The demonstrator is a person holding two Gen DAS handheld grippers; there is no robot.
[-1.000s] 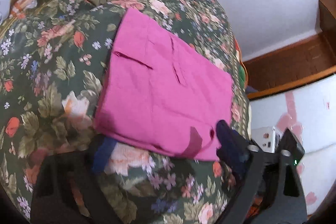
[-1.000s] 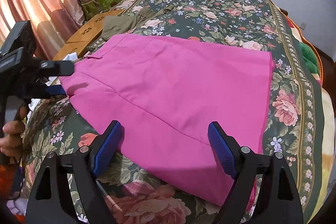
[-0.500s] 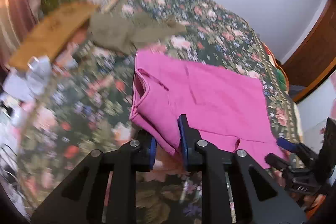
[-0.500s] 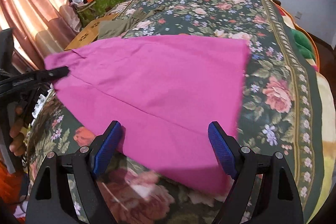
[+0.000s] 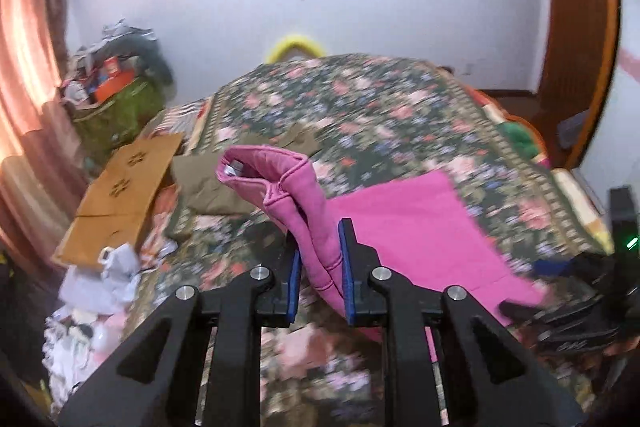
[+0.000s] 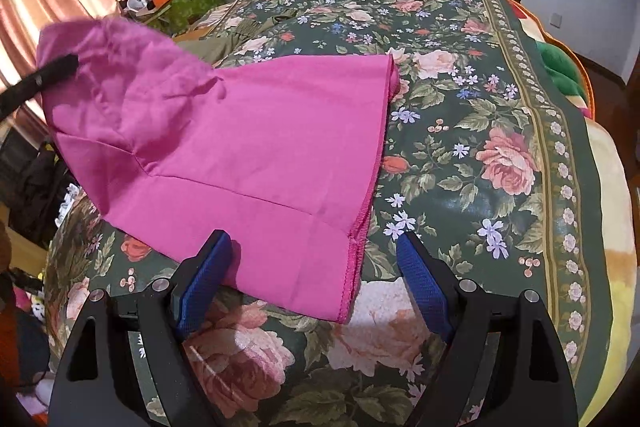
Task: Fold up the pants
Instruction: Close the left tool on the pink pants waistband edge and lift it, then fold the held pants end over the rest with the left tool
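The pink pants (image 6: 248,131) lie folded on the floral bedspread (image 6: 500,99). My left gripper (image 5: 320,267) is shut on the waistband end of the pink pants (image 5: 304,195) and holds it lifted off the bed; it shows in the right wrist view as a black finger (image 6: 44,79) under the raised cloth. My right gripper (image 6: 316,279) is open, low over the near hem of the pants, its blue pads on either side of the hem corner. It appears blurred at the right edge of the left wrist view (image 5: 576,275).
Olive-green clothes (image 5: 216,183) lie on the bed beyond the pants. Cardboard (image 5: 124,187) and white clutter (image 5: 100,275) sit off the bed's left side. A green bag with items (image 5: 116,107) stands by the curtain. A wooden door frame (image 5: 580,47) is at right.
My left gripper shut on the waistband end and lifted it up off the bed. The pants' far edge slid left. My right gripper stayed open near the hem.
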